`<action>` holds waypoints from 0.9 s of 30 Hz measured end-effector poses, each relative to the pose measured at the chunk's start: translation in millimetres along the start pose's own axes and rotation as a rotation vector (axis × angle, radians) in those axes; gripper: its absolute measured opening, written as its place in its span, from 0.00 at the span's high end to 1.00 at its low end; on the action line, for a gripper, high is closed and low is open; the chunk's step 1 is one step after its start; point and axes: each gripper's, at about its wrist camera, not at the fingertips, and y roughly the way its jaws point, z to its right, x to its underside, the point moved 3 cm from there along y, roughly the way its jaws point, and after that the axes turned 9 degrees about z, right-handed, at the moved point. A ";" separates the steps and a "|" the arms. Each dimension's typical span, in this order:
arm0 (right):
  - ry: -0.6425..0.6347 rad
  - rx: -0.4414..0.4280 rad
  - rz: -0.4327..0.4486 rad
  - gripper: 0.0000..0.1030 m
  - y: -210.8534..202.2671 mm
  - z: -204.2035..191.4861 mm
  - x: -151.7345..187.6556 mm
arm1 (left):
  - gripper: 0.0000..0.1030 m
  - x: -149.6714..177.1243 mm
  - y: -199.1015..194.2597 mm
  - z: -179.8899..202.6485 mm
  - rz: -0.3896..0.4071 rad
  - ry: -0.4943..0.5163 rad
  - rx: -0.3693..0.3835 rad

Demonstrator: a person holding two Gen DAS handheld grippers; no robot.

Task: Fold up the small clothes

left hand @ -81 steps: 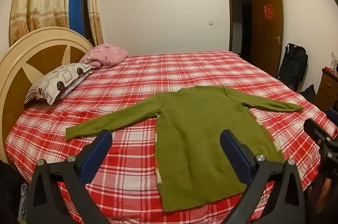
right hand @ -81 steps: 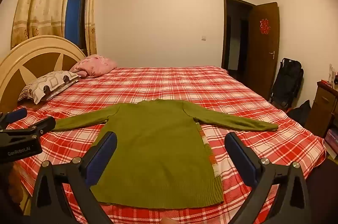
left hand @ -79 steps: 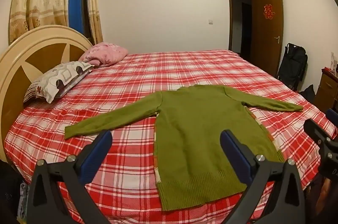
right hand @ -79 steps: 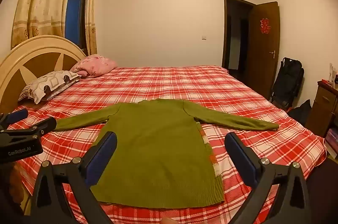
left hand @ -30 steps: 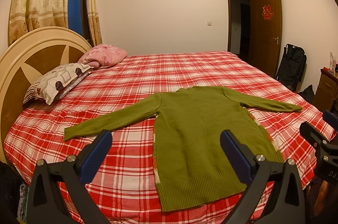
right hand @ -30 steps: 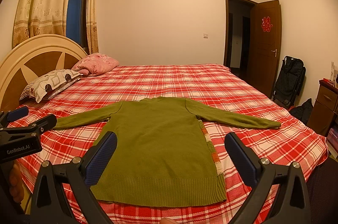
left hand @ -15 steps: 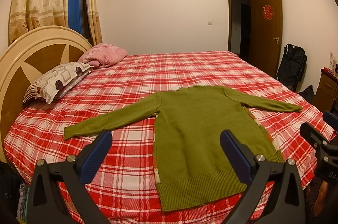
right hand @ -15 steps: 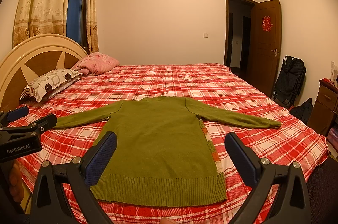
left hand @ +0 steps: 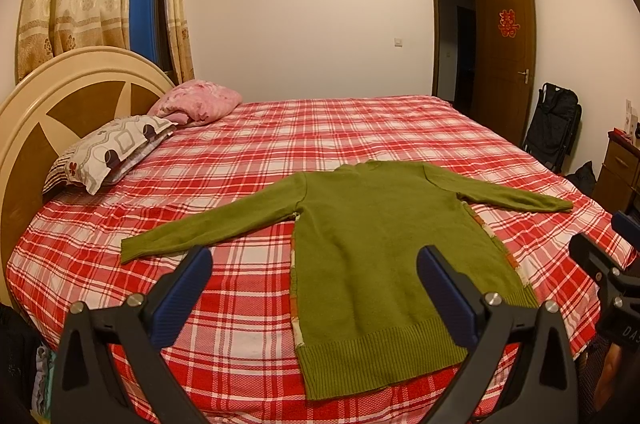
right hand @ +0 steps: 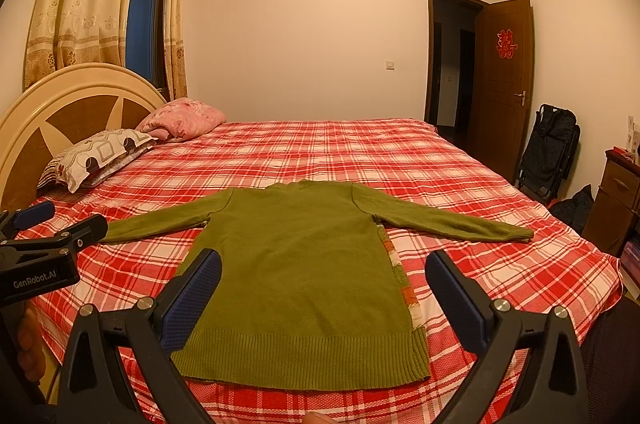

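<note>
On the bed (left hand: 320,136), near its front edge, the green sweater (left hand: 380,244) is lying flat and fully spread out, both sleeves stretched straight to the sides, ribbed hem toward the cameras. A strip of patterned orange/white fabric peeks out along its side edges, can't tell if that's a lining or another piece underneath.

So progress-wise: basically zero folding done yet, as far as I can see. No sleeve tucked in, no crease in the body. It's laid out neatly though, so the prep part looks sorted.

The left tool (left hand: 312,276) hovers above the hem with its fingers spread wide, holding nothing. Same for the right tool (right hand: 322,280), wide apart and empty, not touching the knit.

What's left is everything: sleeves in, body folded over. My guess is a sleeve goes first.
</note>
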 end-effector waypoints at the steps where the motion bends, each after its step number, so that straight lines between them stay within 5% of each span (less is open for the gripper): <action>1: 0.000 0.000 -0.001 0.01 -0.4 -0.9 0.6 | 0.00 1.0 0.2 0.0 -0.002 -0.001 0.000; 17: 0.003 0.006 -0.035 0.01 14.2 6.2 9.3 | 0.00 11.4 15.7 0.8 -0.043 0.000 0.007; 27: 0.056 0.036 -0.137 0.01 62.5 48.7 36.3 | 0.00 14.1 64.2 -13.3 -0.074 0.044 -0.005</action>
